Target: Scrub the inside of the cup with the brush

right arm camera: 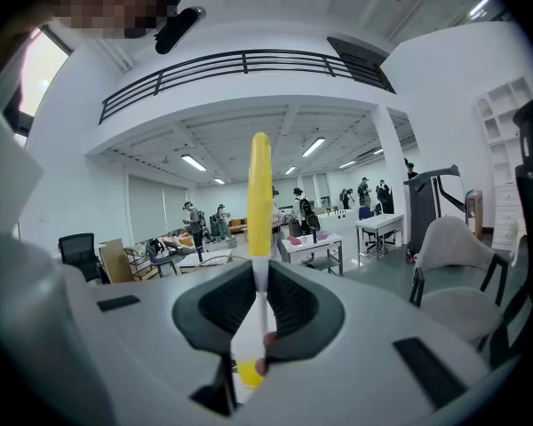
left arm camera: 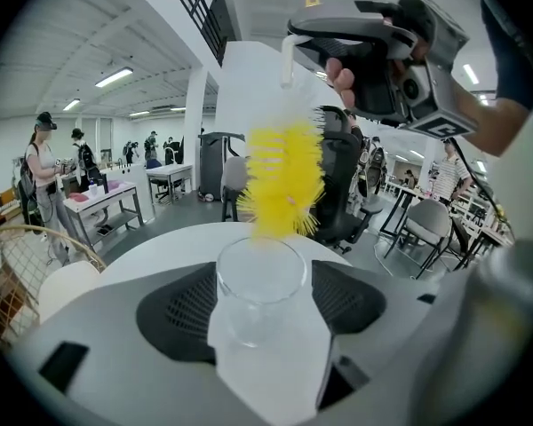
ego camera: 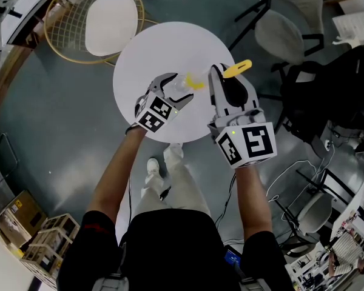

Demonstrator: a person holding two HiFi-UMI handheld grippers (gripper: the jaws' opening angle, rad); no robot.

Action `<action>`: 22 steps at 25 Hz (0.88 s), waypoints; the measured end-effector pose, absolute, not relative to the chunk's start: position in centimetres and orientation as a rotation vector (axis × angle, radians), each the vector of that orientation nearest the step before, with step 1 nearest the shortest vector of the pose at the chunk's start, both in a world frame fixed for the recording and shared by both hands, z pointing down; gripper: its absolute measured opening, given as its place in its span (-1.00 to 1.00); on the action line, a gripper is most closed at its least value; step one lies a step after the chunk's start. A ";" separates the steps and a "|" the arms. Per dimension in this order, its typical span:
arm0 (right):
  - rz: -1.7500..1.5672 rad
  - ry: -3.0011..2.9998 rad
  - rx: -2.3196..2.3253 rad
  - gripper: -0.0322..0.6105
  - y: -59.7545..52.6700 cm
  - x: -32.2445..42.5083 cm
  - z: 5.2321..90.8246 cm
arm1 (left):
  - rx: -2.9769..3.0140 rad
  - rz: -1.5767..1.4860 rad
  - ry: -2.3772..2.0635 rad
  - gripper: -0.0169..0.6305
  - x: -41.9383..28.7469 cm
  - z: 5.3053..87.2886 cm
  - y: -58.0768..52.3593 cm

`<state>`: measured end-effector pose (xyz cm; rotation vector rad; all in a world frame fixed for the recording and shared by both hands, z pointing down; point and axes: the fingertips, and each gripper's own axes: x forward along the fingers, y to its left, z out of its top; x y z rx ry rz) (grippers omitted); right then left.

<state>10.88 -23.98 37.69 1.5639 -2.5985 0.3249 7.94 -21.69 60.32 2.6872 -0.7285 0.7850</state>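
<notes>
Head view, cup: the clear cup [ego camera: 182,90] is caught in the left gripper [ego camera: 175,91] above the round white bench [ego camera: 139,53].
Head view, brush: the brush [ego camera: 197,82] lies across between the two grippers, with its yellow bristles at the cup and its yellow handle poking out past the right gripper [ego camera: 221,77].
Left gripper view, jaws: closed on the cup's sides and kept fairly wide by the glass. The mouth points out along them.
Left gripper view, gap: the bristles [left arm camera: 284,185] hang just beyond the rim, not inside, slightly right of its centre.
Right gripper view, jaws: pinched narrow on the thin white stem [right arm camera: 260,278], with the handle standing upright.
Next move, my guess: the right gripper is the nearer one, so it pushes along the stem and into the mouth.
</notes>
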 end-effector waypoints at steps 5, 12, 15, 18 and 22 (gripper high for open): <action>0.326 -2.599 1.566 -0.74 -23.9 11.0 37.7 | 2.685 0.800 -0.747 0.04 7.9 60.4 -21.9; 0.323 -2.607 1.557 -0.74 -24.0 10.9 37.5 | 2.696 0.815 -0.750 -0.03 7.8 60.4 -21.9; 0.318 -2.613 1.556 -0.74 -24.0 10.7 37.4 | 2.700 0.810 -0.751 -0.03 7.8 60.5 -22.0; 0.322 -2.624 1.554 -0.74 -24.0 10.5 37.1 | 2.703 0.811 -0.750 -0.04 7.7 60.5 -22.0; 0.335 -2.663 1.529 -0.74 -23.6 9.9 36.6 | 2.706 0.825 -0.744 -0.04 7.8 60.4 -22.0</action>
